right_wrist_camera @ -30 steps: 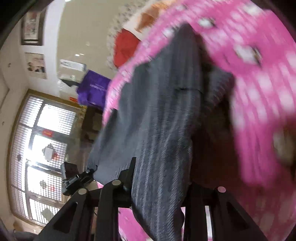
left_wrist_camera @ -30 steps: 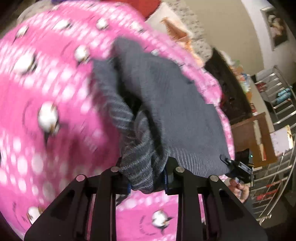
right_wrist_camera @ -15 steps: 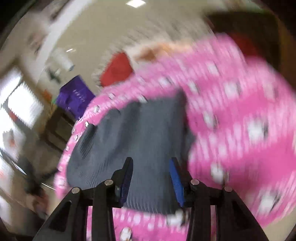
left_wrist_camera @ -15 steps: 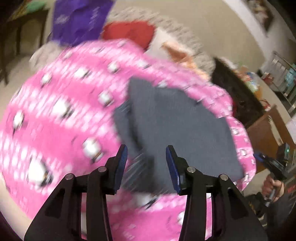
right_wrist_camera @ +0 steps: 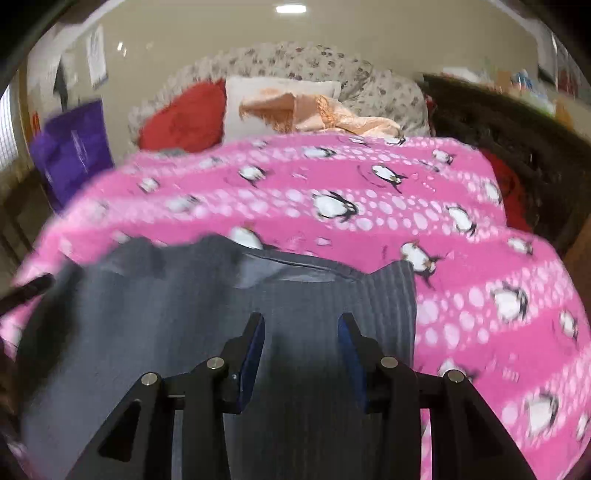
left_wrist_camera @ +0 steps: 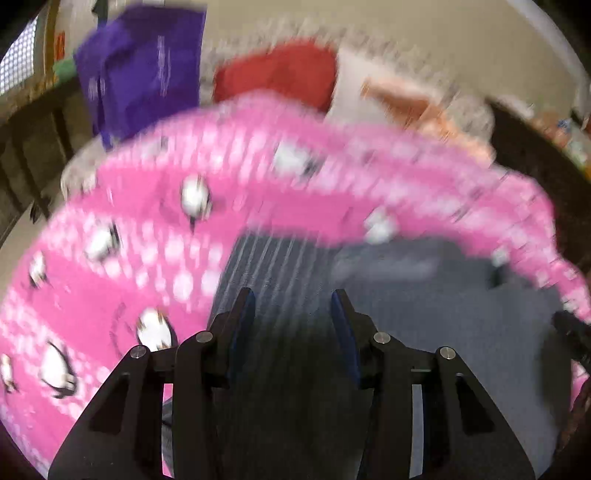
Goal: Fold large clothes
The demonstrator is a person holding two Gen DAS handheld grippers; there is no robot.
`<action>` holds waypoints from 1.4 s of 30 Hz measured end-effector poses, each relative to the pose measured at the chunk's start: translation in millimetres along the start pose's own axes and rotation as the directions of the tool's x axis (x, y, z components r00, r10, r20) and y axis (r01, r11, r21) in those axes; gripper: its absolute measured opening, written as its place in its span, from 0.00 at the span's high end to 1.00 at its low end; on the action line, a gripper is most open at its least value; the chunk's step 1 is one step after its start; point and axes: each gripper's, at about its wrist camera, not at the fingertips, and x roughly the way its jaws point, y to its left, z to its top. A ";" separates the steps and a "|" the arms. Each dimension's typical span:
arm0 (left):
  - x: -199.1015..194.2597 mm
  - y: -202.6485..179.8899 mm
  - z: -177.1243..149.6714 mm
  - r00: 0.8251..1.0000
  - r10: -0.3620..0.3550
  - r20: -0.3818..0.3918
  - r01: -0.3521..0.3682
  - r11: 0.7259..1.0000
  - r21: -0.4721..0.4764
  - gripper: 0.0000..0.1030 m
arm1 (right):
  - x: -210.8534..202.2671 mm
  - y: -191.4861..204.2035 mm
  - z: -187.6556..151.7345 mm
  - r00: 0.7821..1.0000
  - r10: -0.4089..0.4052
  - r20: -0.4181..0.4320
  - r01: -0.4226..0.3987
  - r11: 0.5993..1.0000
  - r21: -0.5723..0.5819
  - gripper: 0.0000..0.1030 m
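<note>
Pink penguin blanket (left_wrist_camera: 92, 295) fills the blurred left view; the left gripper (left_wrist_camera: 293, 306) hangs spread, empty, over the grey garment (left_wrist_camera: 461, 332). Right view: right gripper (right_wrist_camera: 301, 332) spread above the garment (right_wrist_camera: 166, 325) lying flat on the blanket (right_wrist_camera: 480, 295).

At the upper centre of the right wrist view we see a glossy beige wall (right_wrist_camera: 207, 40) reflecting a rectangular ceiling light (right_wrist_camera: 291, 9). Papers (right_wrist_camera: 96, 55) hang on it at the upper left. Below sits a floral-patterned headboard cushion (right_wrist_camera: 295, 61), a red pillow (right_wrist_camera: 184, 118) and a purple bag (right_wrist_camera: 72, 147). At the far left edge we glimpse a bright gridded window (left_wrist_camera: 18, 62).
</note>
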 end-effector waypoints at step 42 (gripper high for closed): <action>-94.4 26.0 -139.3 0.996 -0.045 -0.075 0.041 0.998 -0.057 0.23 | -111.6 16.4 -96.9 0.990 0.136 -0.035 -0.137 0.991 -0.012 0.14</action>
